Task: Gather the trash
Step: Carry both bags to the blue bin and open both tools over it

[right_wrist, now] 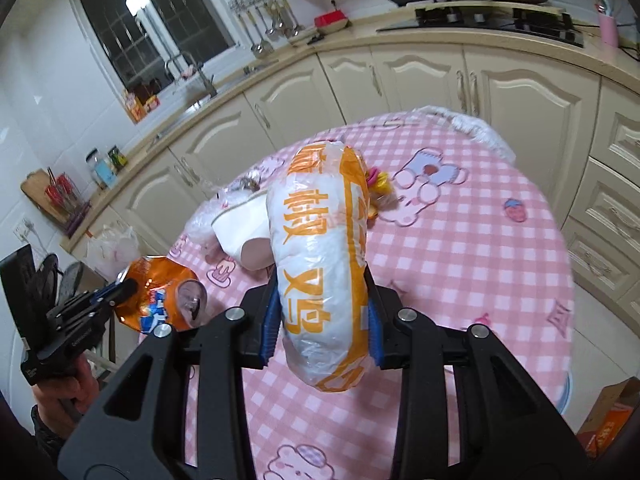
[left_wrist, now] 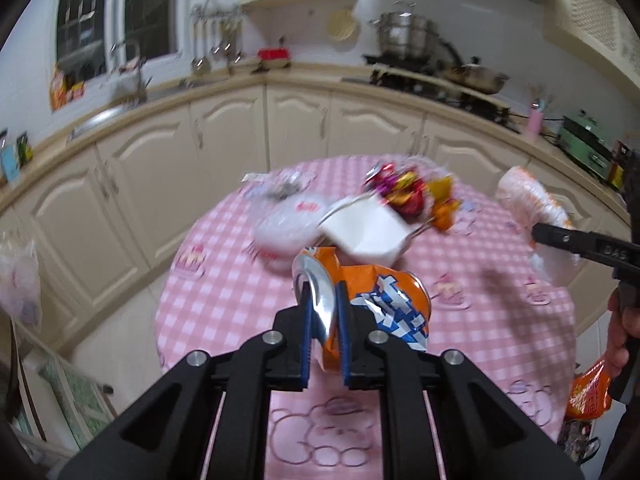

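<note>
Your left gripper (left_wrist: 325, 320) is clamped on a crushed orange can (left_wrist: 360, 304); its blue pads pinch the flattened silver end, and the rest of the can juts out to the right of the fingers. The can is lifted clear of the desk (left_wrist: 500, 320), which wears a pink checked cloth.

Your right gripper (right_wrist: 322, 320) holds a white bag (right_wrist: 320, 256) with orange print. The jaws stand at a narrow gap, pressing the bag's lower half from both sides, while its upper half rises forward beyond the fingertips. This bag is off the desk too.

From the left wrist view, the right gripper and its bag (left_wrist: 532, 208) sit at the far right, well apart from the can. From the right wrist view, the left gripper (right_wrist: 120, 292) and can (right_wrist: 160, 296) are at lower left.

More trash lies on the desk beyond both grippers: a white cup (left_wrist: 368, 232) on its side, clear plastic (left_wrist: 284, 224) touching it, and bright wrappers (left_wrist: 408, 192) just behind.
</note>
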